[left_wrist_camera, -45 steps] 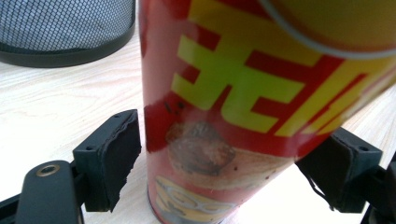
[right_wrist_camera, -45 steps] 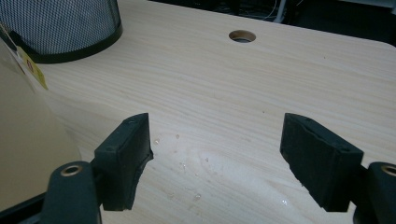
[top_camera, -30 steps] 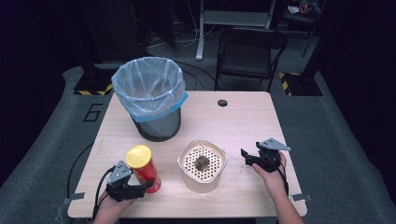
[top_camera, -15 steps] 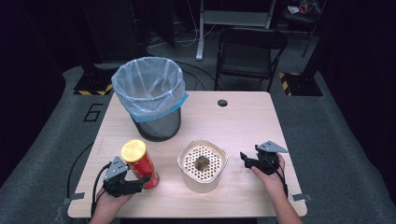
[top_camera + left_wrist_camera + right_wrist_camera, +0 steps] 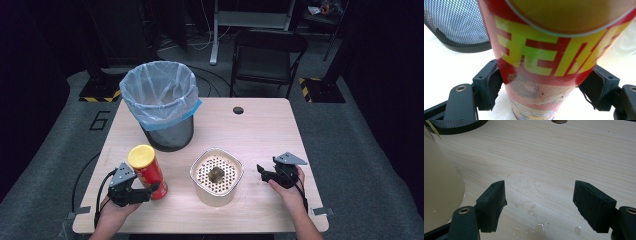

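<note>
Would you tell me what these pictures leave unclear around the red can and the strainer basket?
- Red can: its base, left gripper view, cut off by the bottom edge.
- Dark lump in the strainer basket: high view, too small to identify.
- Lined bin: its inside, high view, hidden by the bag.

A mesh bin (image 5: 162, 107) with a blue bag stands behind the left claw (image 5: 150, 191). A black chair (image 5: 267, 55) stands far behind the surface (image 5: 260, 130).

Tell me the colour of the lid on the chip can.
Yellow; the lid tops the red chip can, best seen in the high view.
</note>
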The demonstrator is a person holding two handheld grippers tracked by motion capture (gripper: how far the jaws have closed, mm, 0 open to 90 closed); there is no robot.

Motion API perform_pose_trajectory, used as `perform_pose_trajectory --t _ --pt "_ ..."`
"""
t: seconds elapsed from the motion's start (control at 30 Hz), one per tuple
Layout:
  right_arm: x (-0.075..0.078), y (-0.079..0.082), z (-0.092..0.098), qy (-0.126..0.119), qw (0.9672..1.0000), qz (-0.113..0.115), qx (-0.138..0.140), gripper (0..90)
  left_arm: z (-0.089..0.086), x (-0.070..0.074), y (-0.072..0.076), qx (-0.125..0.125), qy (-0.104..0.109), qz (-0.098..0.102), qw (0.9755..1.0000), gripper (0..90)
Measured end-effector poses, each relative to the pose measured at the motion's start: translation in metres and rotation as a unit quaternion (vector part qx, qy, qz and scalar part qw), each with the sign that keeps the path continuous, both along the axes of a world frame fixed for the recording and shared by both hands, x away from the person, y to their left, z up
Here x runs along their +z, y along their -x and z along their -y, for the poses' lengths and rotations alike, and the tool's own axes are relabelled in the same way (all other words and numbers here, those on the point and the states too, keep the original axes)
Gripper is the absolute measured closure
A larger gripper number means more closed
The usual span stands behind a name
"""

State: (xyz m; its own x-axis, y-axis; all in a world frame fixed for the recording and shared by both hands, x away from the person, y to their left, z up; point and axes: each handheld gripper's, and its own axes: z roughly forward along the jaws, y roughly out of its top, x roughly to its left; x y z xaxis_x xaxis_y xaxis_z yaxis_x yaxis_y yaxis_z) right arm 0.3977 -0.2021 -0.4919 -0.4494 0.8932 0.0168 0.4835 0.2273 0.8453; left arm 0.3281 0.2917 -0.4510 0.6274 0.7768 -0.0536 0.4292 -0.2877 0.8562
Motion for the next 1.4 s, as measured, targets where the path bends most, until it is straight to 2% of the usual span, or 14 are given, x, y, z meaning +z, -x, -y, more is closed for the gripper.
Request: perform_pose_trajectory --t 0.17,0.4,0.43,0.63,0.87,0.97,1.17,1.4 --pt "-0.001 0.000 0.000 0.000 1.0000 -0.001 -0.004 25.7 0.000 0.005 -0.004 0.000 0.002 -0.003 1.0000 23.9" --pt "-0.003 -0.001 -0.001 0.005 1.0000 -0.004 0.004 25.7 -0.002 0.015 -0.012 0.001 0.003 -0.010 0.9999 23.8" --pt "-0.003 -0.001 -0.001 0.004 1.0000 -0.006 0.005 25.7 -0.003 0.016 -0.013 0.000 -0.001 -0.005 1.0000 23.8" --pt "-0.006 -0.002 -0.001 0.009 0.9999 -0.009 0.007 25.8 -0.002 0.024 -0.020 0.005 0.004 -0.006 1.0000 23.8" --pt "-0.008 -0.002 0.001 0.012 0.9998 -0.013 0.005 26.0 0.000 0.038 -0.028 0.004 0.008 -0.004 0.9999 23.8" --pt "-0.008 -0.002 0.001 0.014 0.9998 -0.012 0.007 26.0 0.001 0.044 -0.030 0.005 0.002 -0.001 1.0000 23.8" --pt "-0.009 -0.002 0.001 0.012 0.9998 -0.017 0.001 26.0 0.003 0.056 -0.033 0.005 0.001 -0.001 1.0000 23.8" --pt "-0.009 -0.002 0.002 0.013 0.9998 -0.018 0.005 26.0 0.006 0.071 -0.036 0.007 0.001 0.000 1.0000 23.8"
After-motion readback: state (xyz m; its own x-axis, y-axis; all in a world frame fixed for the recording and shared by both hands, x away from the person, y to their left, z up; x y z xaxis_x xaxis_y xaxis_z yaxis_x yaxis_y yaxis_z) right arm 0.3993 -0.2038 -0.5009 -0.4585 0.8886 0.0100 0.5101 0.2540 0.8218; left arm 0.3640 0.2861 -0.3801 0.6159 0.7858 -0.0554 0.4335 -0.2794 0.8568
